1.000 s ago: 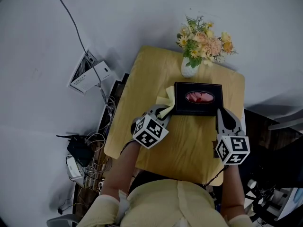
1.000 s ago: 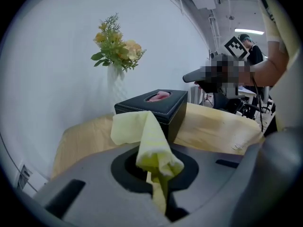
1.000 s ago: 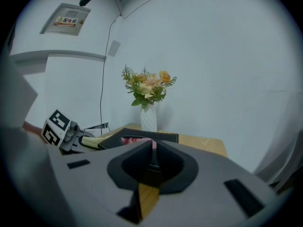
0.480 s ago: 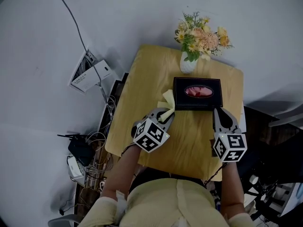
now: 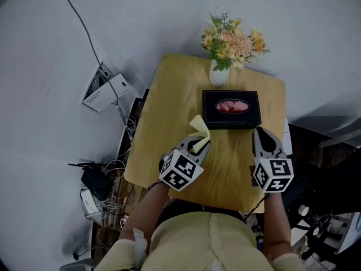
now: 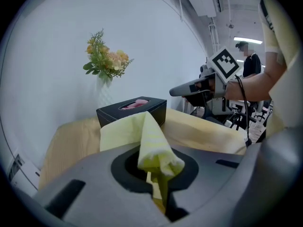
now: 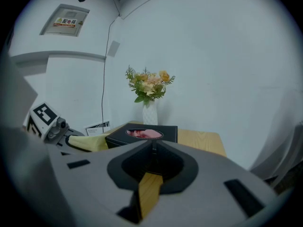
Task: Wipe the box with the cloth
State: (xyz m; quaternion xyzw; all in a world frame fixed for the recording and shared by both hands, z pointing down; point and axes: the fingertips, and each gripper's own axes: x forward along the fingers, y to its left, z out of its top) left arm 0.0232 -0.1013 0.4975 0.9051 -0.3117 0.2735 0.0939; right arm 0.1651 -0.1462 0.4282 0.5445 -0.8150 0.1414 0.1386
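The left tongs (image 5: 197, 145) are clamping a pale yellow folded cloth (image 5: 199, 127), which is sticking up near the front left corner of the black rectangular tissue box (image 5: 231, 110). The right tongs (image 5: 260, 134) are pressing together, empty, just beside the box's front right corner. The box is lying on the light wooden bench (image 5: 169, 106), with a white vase of yellow and pink flowers (image 5: 219, 72) standing just behind it. Tangled cables (image 5: 113, 174) are crowding the floor (image 5: 51, 145) on the left.
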